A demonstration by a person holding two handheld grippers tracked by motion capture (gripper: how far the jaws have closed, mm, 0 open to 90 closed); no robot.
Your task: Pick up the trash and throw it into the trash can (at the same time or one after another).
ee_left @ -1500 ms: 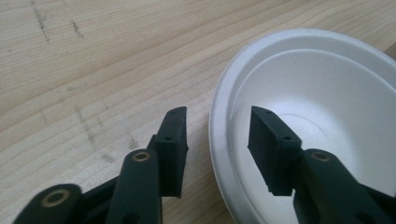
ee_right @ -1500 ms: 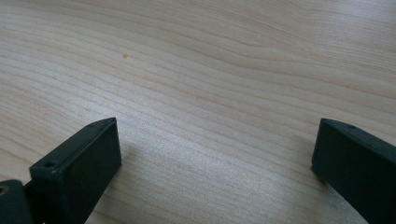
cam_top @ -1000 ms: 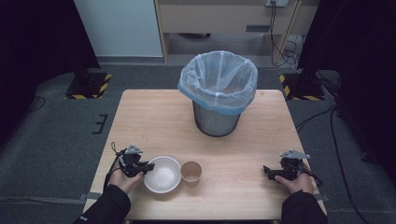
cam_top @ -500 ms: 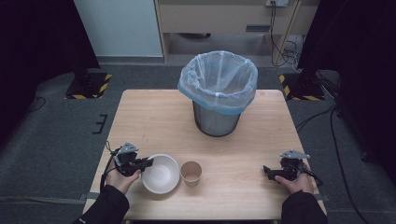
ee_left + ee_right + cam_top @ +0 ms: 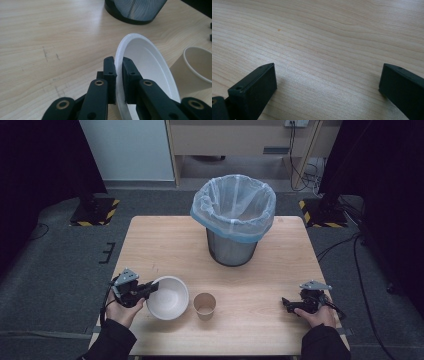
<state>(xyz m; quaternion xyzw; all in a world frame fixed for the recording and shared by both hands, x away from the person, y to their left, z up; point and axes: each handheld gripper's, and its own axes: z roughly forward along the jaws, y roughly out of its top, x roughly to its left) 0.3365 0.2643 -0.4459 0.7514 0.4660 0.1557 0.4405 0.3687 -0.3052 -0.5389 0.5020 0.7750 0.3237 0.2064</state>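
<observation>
Pale wooden table [image 5: 165, 237] is carrying a lined bin [image 5: 233, 217] at its far middle. Near left, the left gripper [image 5: 151, 289] is pinching the white bowl's [image 5: 170, 300] rim and tipping it up, likely for binning; beside it a paper cup [image 5: 204, 305] is waiting, while the right gripper [image 5: 286, 303] is lying spread, empty.

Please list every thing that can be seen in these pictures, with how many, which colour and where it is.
bowl: one, white, near left part of the table, tilted, its rim clamped in the left tongs.
paper cup: one, brown, upright, just right of the bowl.
waste bin: one, dark mesh, far middle of the table.
bin liner: one, pale blue, folded over the bin's rim.
table: one, light wood.
left tongs: one, black, shut on the bowl's rim, one jaw inside and one outside.
right tongs: one, black, open above bare wood near the table's right edge.
</observation>
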